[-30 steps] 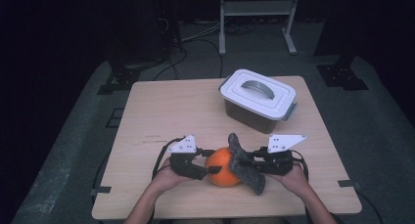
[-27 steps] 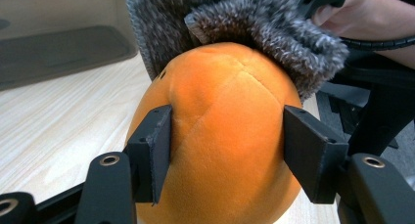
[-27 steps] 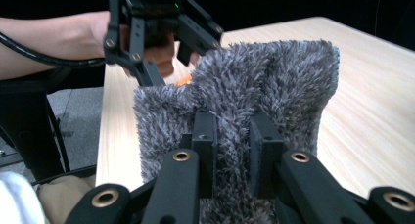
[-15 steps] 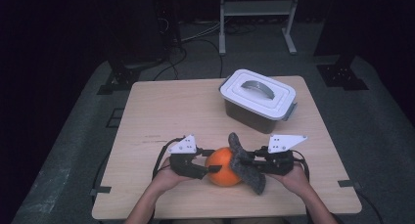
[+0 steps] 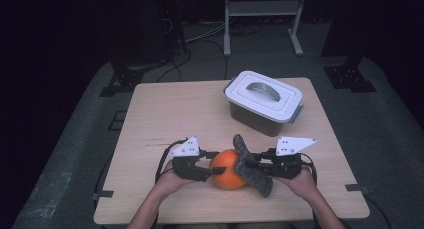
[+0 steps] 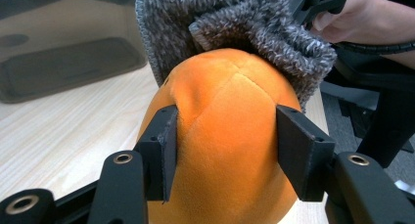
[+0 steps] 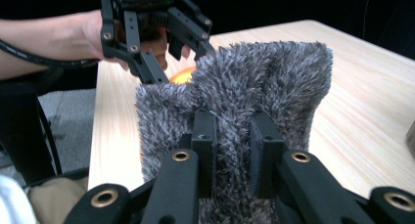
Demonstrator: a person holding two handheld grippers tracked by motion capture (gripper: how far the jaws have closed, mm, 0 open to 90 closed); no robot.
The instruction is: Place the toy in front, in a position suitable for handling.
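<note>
The left tongs (image 5: 214,165) are clamped on the orange plush ball (image 5: 227,169), one black jaw on each side of it. In the left gripper view the jaws press into the ball (image 6: 230,136) and dent it a little, so it looks soft and squashy — and likely very light. A soft ball like this can slip out if it is held near its tip, so the best place to hold it is around its fat middle, where the jaws sit now.

The ball rests near the front edge of the wooden surface (image 5: 165,114), between the two hands. A grey fuzzy sock (image 5: 250,166) lies against its right side, with the open end partly over the ball. The sock (image 7: 230,111) looks floppy and stretchy — it will bend and sag where nothing holds it.

The right tongs (image 5: 260,165) are pinched together on a fold of the sock, seen well in the right gripper view (image 7: 234,136). Holding it close to the open rim looks best for pulling it over the ball.

Farther back on the right stands a white-lidded box (image 5: 263,100), well apart from the hands.
</note>
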